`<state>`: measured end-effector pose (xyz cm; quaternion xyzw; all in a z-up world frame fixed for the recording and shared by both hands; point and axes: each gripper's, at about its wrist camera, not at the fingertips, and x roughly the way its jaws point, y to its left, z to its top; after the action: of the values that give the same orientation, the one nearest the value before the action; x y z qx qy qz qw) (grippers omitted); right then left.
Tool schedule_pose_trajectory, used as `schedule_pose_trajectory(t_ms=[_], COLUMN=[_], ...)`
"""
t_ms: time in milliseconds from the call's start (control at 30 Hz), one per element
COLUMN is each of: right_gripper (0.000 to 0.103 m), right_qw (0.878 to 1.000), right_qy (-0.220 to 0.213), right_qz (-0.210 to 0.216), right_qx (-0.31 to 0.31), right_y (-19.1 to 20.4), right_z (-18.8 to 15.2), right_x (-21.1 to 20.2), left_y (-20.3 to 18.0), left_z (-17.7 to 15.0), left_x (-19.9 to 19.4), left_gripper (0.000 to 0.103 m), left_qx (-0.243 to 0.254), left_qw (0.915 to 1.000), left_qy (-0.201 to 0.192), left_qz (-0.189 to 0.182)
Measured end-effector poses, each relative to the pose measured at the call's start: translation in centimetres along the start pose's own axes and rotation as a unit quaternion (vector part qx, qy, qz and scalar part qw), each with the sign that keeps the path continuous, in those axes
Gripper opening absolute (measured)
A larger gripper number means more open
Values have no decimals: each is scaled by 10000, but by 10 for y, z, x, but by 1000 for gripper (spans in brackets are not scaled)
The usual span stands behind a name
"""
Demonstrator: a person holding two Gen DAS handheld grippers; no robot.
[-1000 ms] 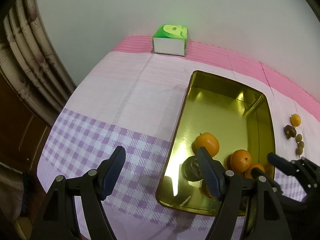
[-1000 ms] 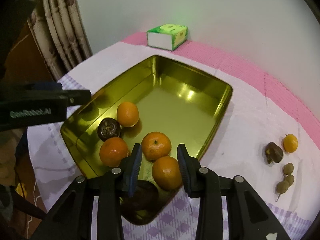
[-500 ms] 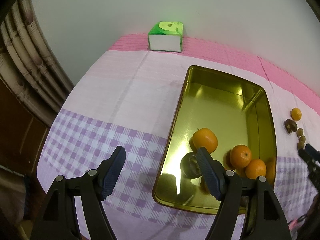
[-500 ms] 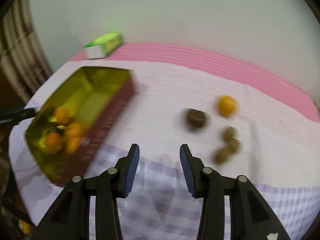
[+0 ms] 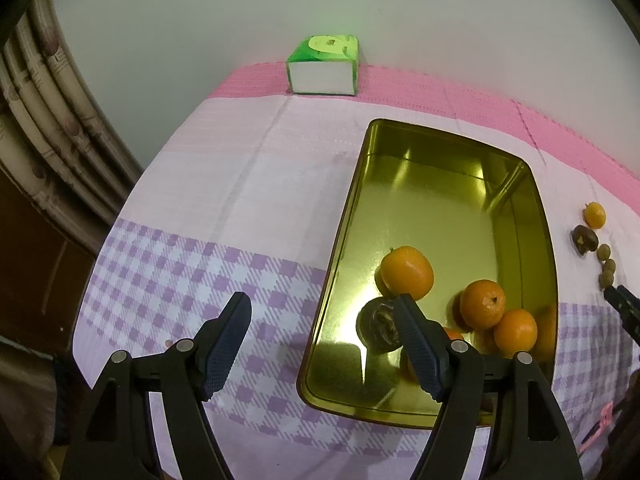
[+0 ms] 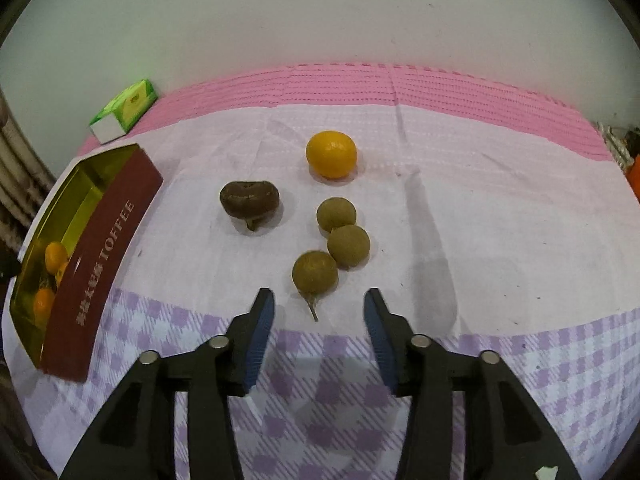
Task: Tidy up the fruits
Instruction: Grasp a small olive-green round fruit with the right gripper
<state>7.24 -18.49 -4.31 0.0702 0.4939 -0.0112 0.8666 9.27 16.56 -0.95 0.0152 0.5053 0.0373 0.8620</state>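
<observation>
Just ahead of our right gripper (image 6: 318,320), whose fingers stand open and hold nothing, lie three small greenish-brown round fruits (image 6: 342,244) in a touching cluster on the cloth-covered surface (image 6: 480,208); the nearest one (image 6: 315,272) has a thin stem pointing toward us. Beyond them sit a dark brown wrinkled fruit (image 6: 249,199) and a small orange (image 6: 331,154), apart from each other. To the left is the gold tin (image 6: 94,178), already holding several oranges (image 5: 482,304) and a dark fruit (image 5: 378,328). We judge that closing on the nearest round fruit could nudge its touching neighbour and set it rolling across the cloth, or squeeze the smooth fruit out of the fingers. Our left gripper (image 5: 322,340) hovers open and empty over the tin's near left rim, one finger above the tin; lowering it could knock the tin. A green box (image 5: 323,65) rests by the wall.
</observation>
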Motion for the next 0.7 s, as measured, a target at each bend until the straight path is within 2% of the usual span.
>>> schedule_pose_trajectory(t_ms=[233,367,500,700], right_gripper=[52,52,42,33], right_qw=[9994,9992,9989,9986], right_qy=[-42,-141,-222,-293], right_qz=[-150,-271,-407,-404], right_qx=[310,269,119,-147], right_y=[5,8,8,1], right_z=[13,20,20,8], right_x=[23,29,31,23], left_y=[1,1,1,0], left_z=[0,-1,-1,-4], left_x=[4,7,8,11], left_gripper=[74,74,74,74], left_qx=[20,41,48,93], left_qw=[10000,10000,9999,9998], left_qy=[50,80,83,120], left_qz=[19,40,53,87])
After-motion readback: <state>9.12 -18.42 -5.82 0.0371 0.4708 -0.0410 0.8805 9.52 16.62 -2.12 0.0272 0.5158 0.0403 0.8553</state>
